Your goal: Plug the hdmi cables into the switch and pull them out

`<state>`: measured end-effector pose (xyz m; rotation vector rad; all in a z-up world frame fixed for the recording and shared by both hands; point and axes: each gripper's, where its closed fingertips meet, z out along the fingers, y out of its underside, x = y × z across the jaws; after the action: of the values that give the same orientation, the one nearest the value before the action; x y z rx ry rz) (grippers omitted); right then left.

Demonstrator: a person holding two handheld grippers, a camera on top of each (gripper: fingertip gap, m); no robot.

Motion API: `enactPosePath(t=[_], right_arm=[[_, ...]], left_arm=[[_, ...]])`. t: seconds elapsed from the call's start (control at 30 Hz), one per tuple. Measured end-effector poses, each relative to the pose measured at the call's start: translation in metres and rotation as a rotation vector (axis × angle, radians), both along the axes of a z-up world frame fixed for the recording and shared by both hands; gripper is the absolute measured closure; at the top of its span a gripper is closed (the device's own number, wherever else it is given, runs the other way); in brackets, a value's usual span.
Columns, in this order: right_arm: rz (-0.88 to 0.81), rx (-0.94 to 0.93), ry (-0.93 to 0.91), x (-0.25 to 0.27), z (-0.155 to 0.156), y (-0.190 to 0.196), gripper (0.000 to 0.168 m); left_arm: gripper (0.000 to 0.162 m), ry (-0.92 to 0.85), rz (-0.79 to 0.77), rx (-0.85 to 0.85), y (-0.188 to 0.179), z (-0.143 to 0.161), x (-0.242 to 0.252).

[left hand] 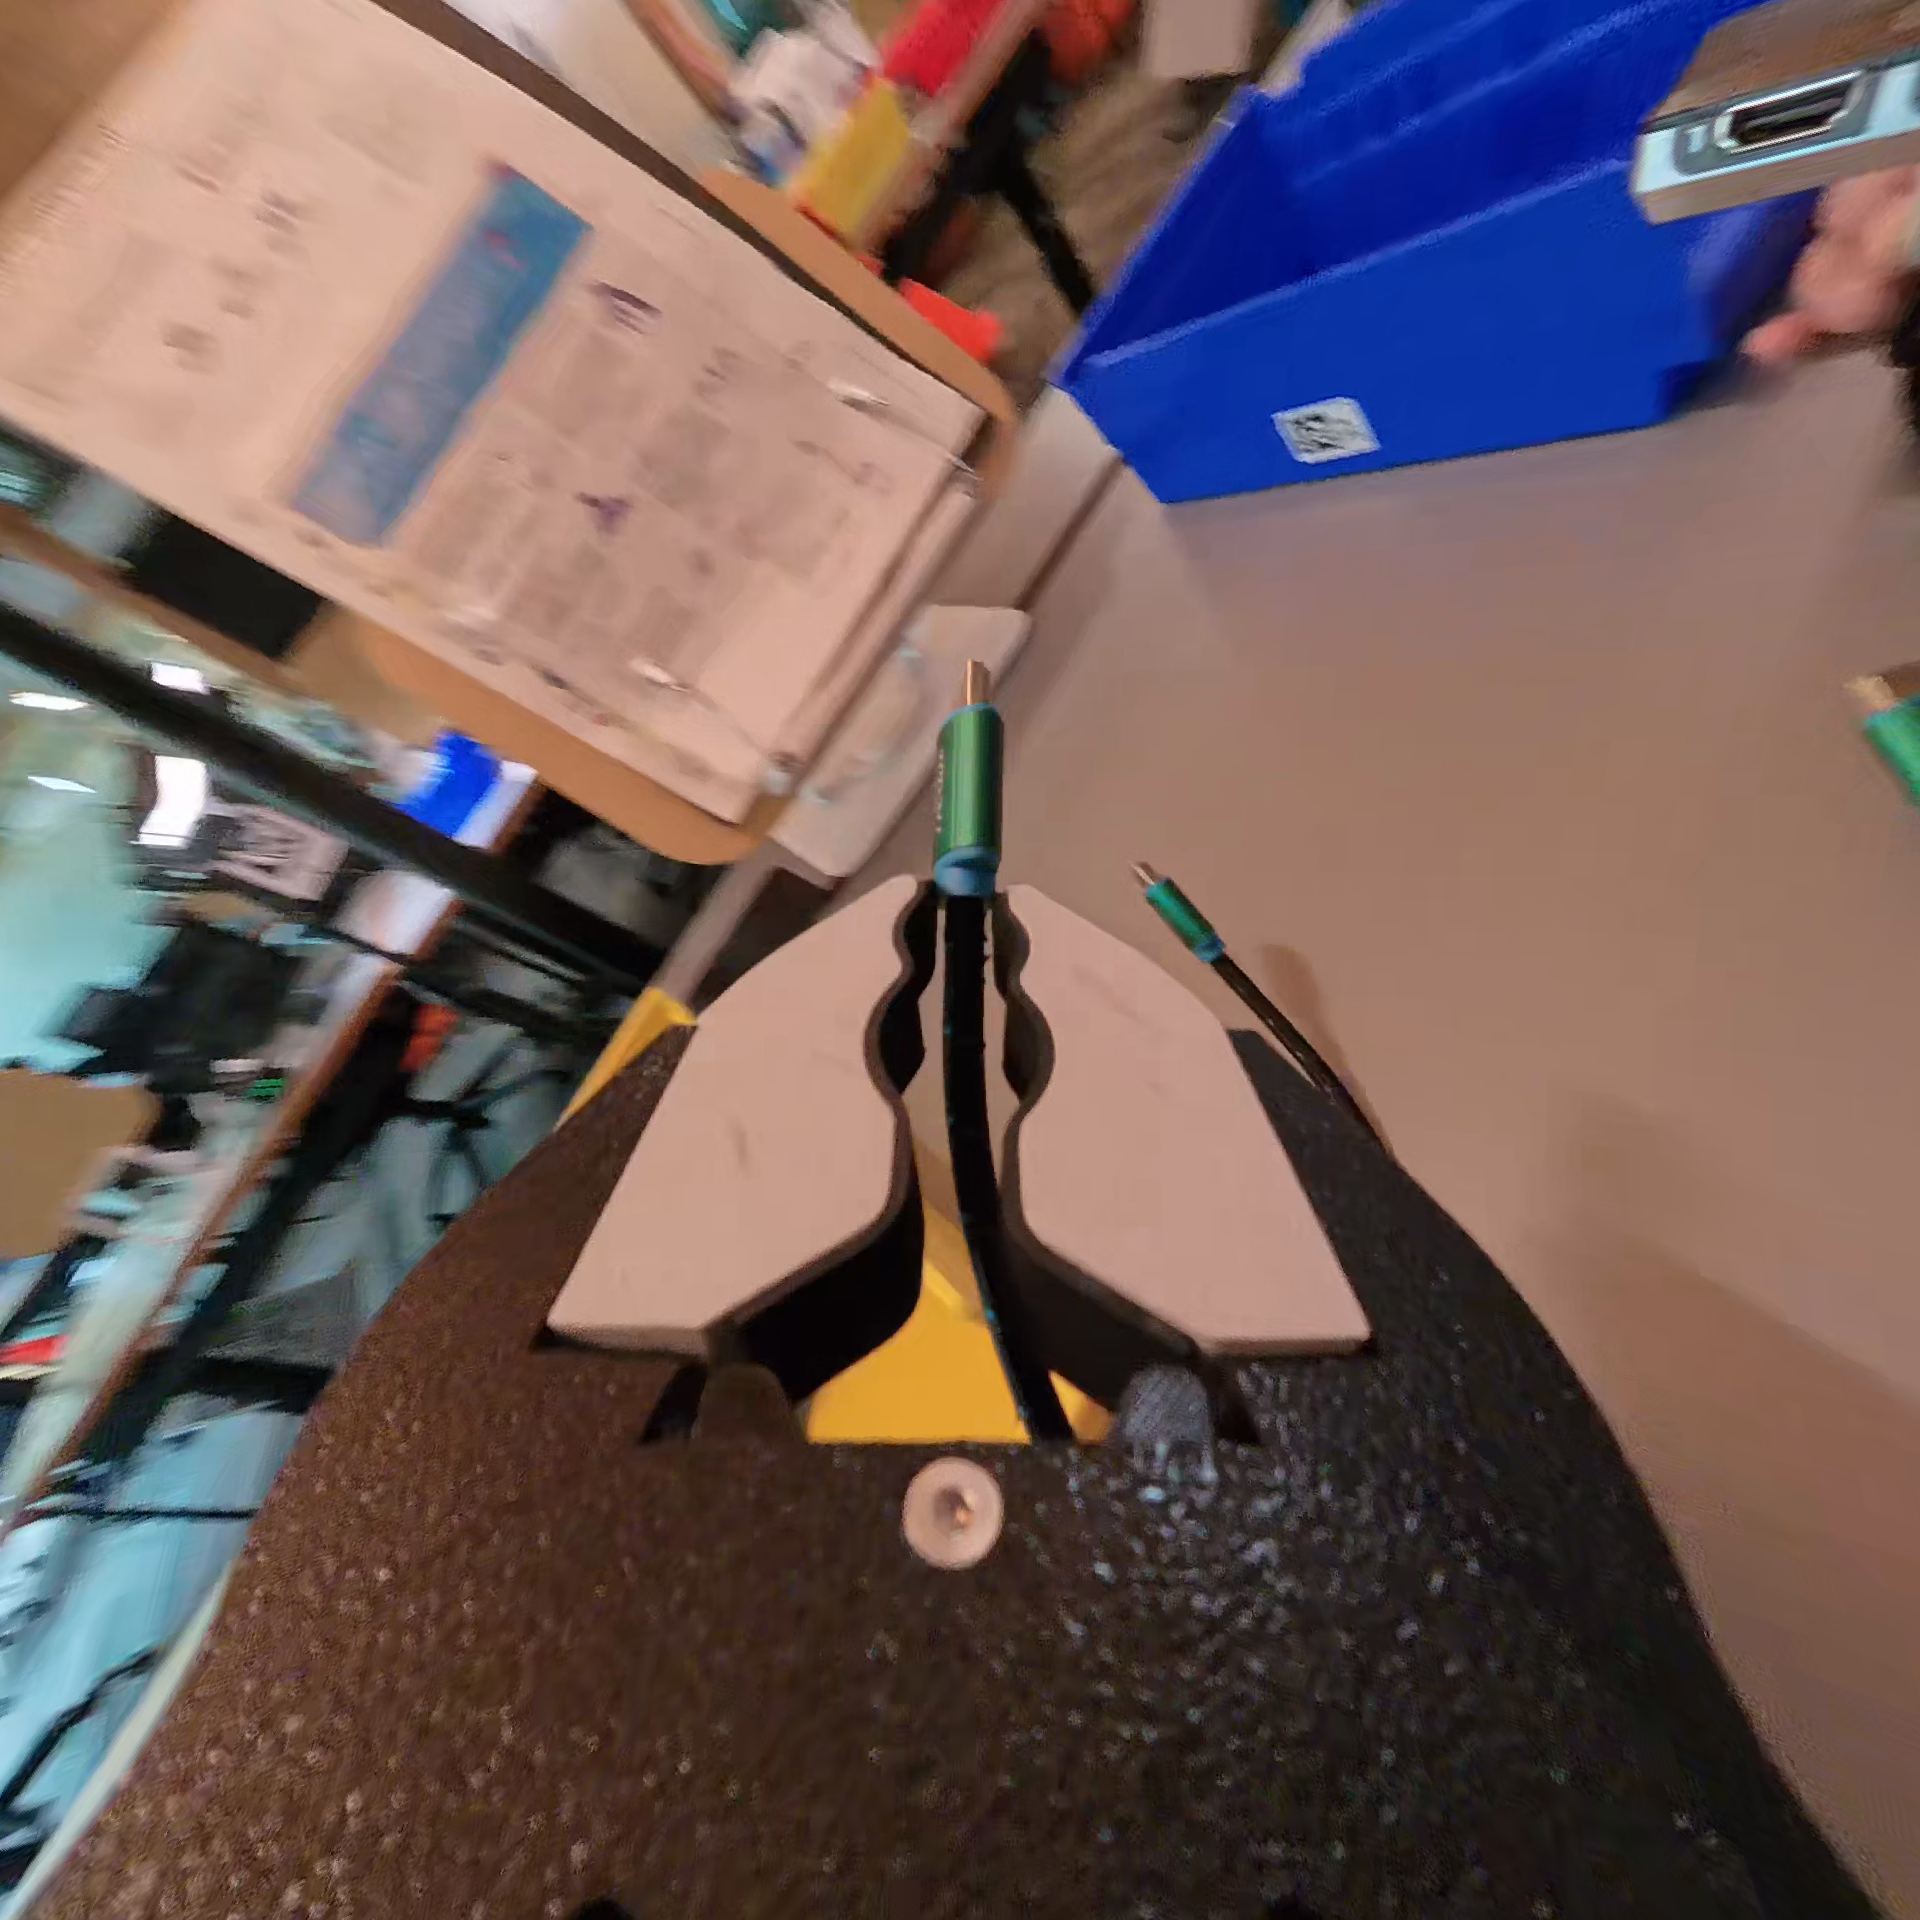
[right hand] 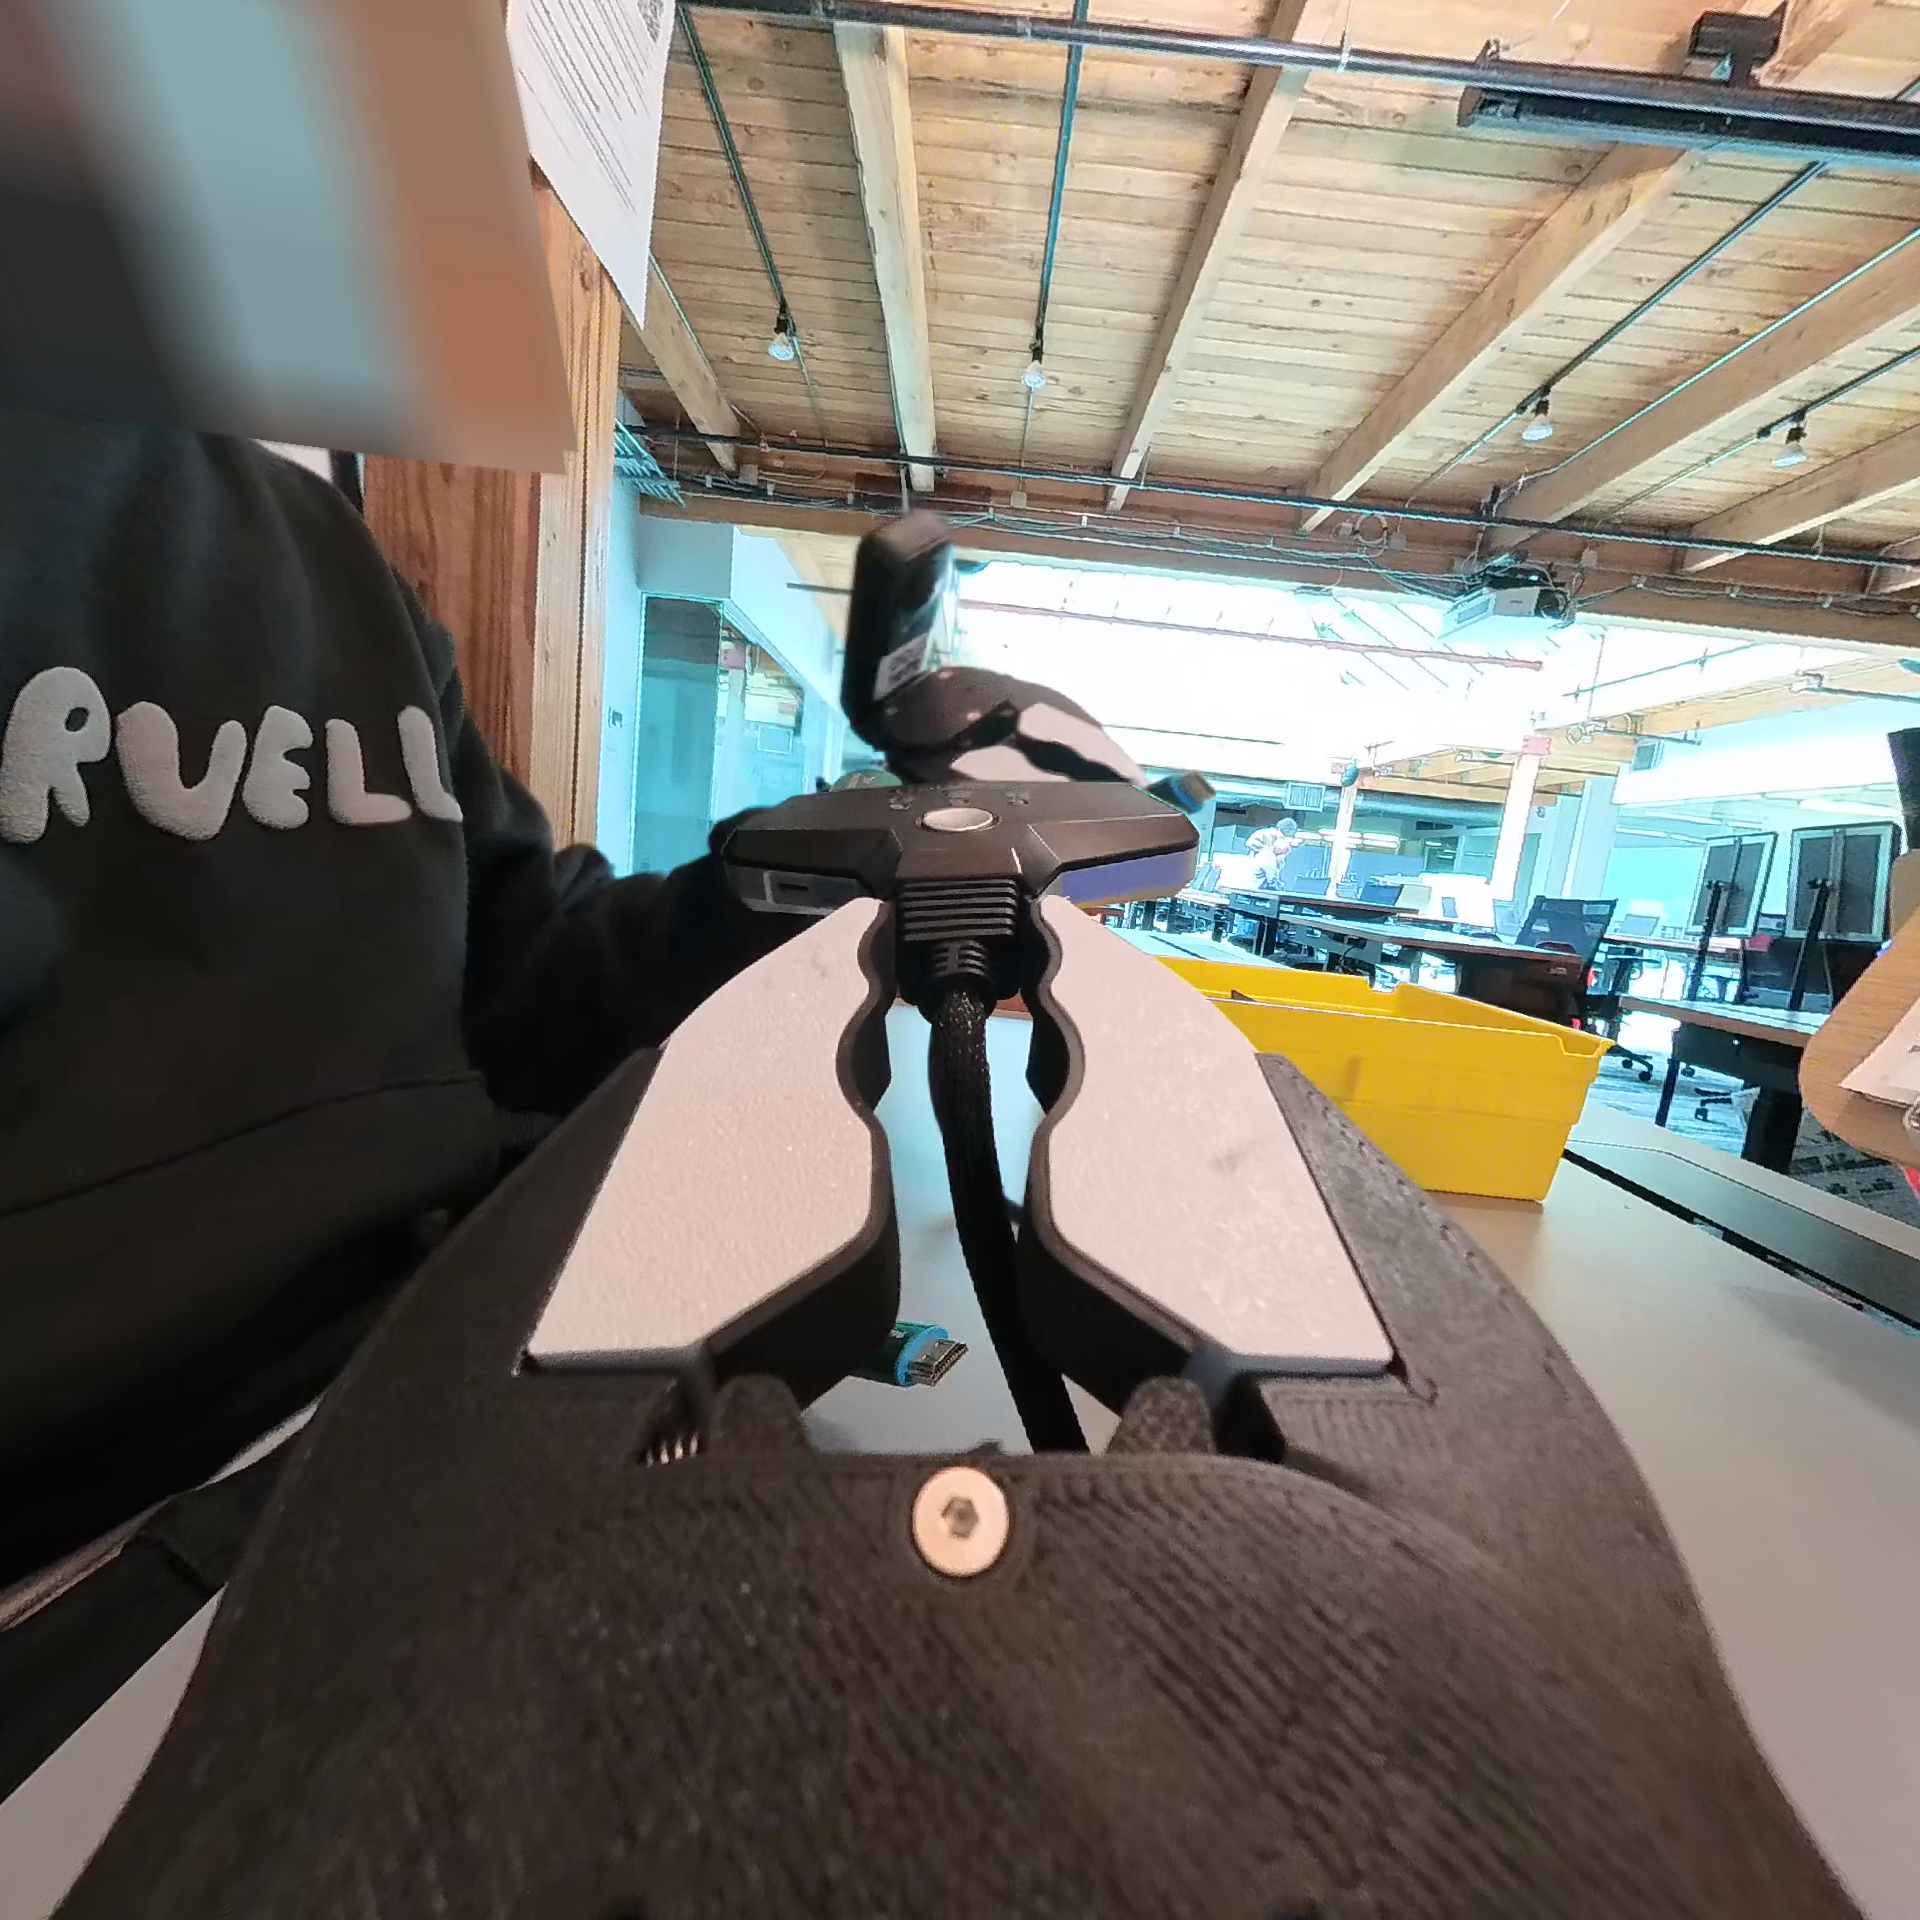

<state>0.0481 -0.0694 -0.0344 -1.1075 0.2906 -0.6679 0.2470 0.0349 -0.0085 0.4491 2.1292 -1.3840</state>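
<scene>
Left gripper [left hand: 961, 899] pinches green HDMI cable [left hand: 966, 790] behind its plug, above bench [left hand: 1455, 831]; second cable [left hand: 1184, 920] lies beside. Only right wrist view shows right gripper [right hand: 956, 935] clamping switch [right hand: 961, 842] by its cable collar, held aloft.

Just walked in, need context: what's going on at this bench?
A person works two handheld grippers. The left gripper is shut on a green-tipped HDMI cable, plug pointing forward, not inserted. The right gripper grips the black switch at its cable collar, lifted off the table. A second green cable lies loose on the table. Nothing looks plugged in yet.
</scene>
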Motion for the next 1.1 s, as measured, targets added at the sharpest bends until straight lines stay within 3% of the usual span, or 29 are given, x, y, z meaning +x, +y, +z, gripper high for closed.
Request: enactPosePath(t=[0.17,0.37,0.6,0.83,0.93,1.0,1.1], right_arm=[[0.003,-0.004,0.002,0.000,-0.001,0.001,0.146],[0.005,-0.005,-0.001,-0.001,-0.001,0.001,0.146],[0.014,-0.012,0.005,-0.001,-0.001,0.002,0.146],[0.013,-0.015,0.004,-0.001,-0.001,0.002,0.146],[0.011,-0.013,0.003,-0.002,-0.001,0.002,0.146],[0.008,-0.013,0.006,-0.001,-0.001,0.002,0.146],[-0.004,-0.011,0.009,0.000,-0.001,0.000,0.146]], left_arm=[[0.152,0.311,-0.152,0.312,-0.012,-0.014,0.001],[0.152,0.752,-0.214,0.811,0.008,-0.032,0.010],[0.152,1.169,-0.397,1.047,0.020,-0.009,0.007],[0.152,1.318,-0.721,1.148,0.026,0.014,-0.005],[0.152,1.359,-0.785,1.193,0.024,0.017,-0.008],[0.152,1.305,-0.739,1.182,0.013,0.008,-0.004],[0.153,1.163,-0.491,1.135,-0.015,-0.015,0.012]])
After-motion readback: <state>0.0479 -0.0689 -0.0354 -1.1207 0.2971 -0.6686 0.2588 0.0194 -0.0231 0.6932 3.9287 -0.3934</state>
